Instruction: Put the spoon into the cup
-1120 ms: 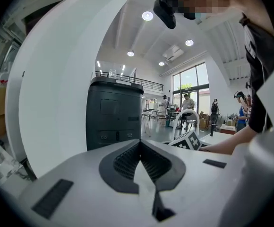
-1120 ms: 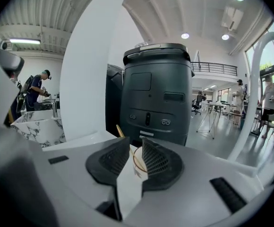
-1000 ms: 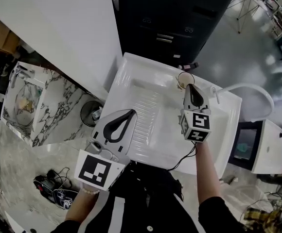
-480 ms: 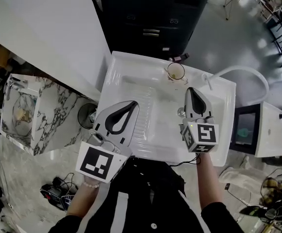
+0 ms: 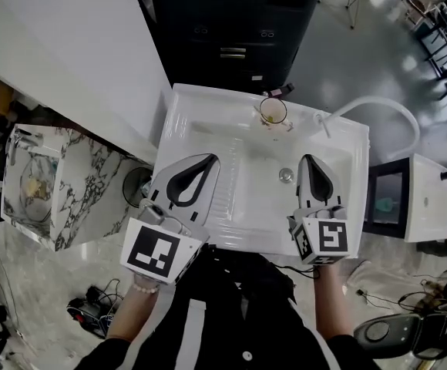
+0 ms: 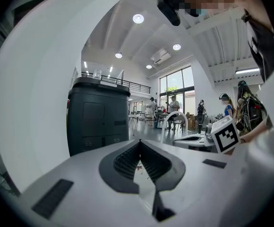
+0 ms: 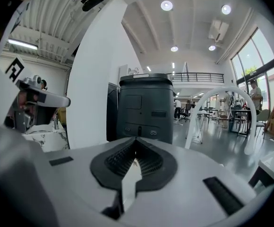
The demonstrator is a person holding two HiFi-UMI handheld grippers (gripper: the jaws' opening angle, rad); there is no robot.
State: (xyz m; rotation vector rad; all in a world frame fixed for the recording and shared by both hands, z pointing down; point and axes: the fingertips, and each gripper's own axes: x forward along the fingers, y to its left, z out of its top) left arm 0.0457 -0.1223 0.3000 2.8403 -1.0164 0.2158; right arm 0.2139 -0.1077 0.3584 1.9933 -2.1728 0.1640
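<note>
1. Left gripper [image 5: 210,179]: jaws pressed together with nothing between them. I hold it over the near-left of the white basin [image 5: 208,133].

2. Cup [image 5: 273,111]: upright at the basin's far rim, well apart from both grippers. What I take for the spoon [image 5: 283,91] slants dark over its far lip, seemingly already in. Risk: that lean could tip a light cup off the edge.

3. Right gripper [image 5: 308,160]: jaws together, empty, just beside the drain [image 5: 286,175]. Risk: if I reach forward carelessly, I could knock the cup.
</note>
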